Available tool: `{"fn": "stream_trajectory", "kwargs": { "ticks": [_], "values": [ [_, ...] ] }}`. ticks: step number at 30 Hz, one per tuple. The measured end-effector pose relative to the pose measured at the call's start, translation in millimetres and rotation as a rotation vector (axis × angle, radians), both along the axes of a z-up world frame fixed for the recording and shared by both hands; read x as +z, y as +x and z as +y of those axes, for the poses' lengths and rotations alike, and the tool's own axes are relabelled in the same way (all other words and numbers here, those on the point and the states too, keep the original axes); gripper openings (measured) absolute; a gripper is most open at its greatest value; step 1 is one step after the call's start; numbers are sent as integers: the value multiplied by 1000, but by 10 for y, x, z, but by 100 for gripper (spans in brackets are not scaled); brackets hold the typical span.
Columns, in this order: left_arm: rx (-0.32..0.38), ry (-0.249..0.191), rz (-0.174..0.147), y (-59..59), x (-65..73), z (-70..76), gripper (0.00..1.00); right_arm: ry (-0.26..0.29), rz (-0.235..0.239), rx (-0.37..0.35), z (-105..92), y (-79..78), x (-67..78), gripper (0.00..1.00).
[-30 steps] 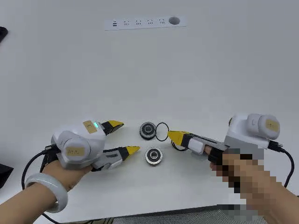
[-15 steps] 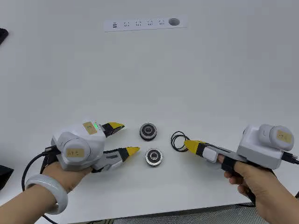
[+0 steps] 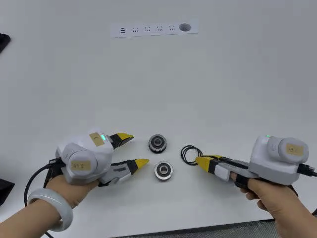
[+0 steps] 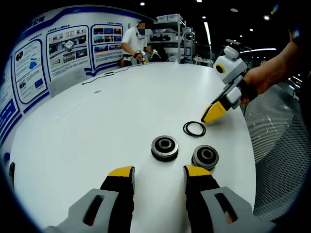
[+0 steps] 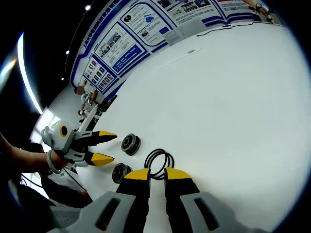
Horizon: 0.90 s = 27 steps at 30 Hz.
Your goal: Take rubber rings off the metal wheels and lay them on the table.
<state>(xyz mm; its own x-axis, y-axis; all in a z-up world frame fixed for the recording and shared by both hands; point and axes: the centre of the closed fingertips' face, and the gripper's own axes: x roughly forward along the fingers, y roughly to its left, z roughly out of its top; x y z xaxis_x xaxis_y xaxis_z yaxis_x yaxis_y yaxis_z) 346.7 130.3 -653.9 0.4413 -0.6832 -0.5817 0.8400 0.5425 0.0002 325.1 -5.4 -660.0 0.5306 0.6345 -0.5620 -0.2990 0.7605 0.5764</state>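
Your left gripper (image 3: 133, 148) sits low over the white surface (image 3: 163, 84) with its yellow-tipped jaws spread wide apart and nothing between them. In the left gripper view the same jaws (image 4: 159, 172) frame the two metal wheels just ahead. The far wheel (image 3: 157, 143) and the near wheel (image 3: 163, 170) both lie flat, close to each other but not touching. The black rubber rings (image 3: 191, 153) lie loose on the surface to the right of the wheels, apart from both, as overlapping loops. Your right gripper (image 3: 203, 160) points at them from the right, with its tip just beside the loops. In the right gripper view its jaws (image 5: 158, 174) stand close together with only a narrow slit of surface between them, gripping nothing, and the rings (image 5: 159, 162) lie right in front of the tips. A white power strip (image 3: 153, 28) lies at the far edge of the surface.
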Motion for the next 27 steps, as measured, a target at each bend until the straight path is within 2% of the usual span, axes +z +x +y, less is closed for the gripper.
{"fn": "stream_trajectory", "kwargs": {
  "ticks": [3, 6, 27],
  "values": [
    [-1, -5, -3, 13, 19, -16, 40, 17, -19, -31, -30, 53, 54, 13],
    [-4, -13, -5, 26, 44, -51, 39, 40, -16, -45, -11, 94, 74, 14],
    [-30, -19, -23, 110, 119, -229, 30, 88, -47, 50, 477, 320, 186, 15]
  ]
}}
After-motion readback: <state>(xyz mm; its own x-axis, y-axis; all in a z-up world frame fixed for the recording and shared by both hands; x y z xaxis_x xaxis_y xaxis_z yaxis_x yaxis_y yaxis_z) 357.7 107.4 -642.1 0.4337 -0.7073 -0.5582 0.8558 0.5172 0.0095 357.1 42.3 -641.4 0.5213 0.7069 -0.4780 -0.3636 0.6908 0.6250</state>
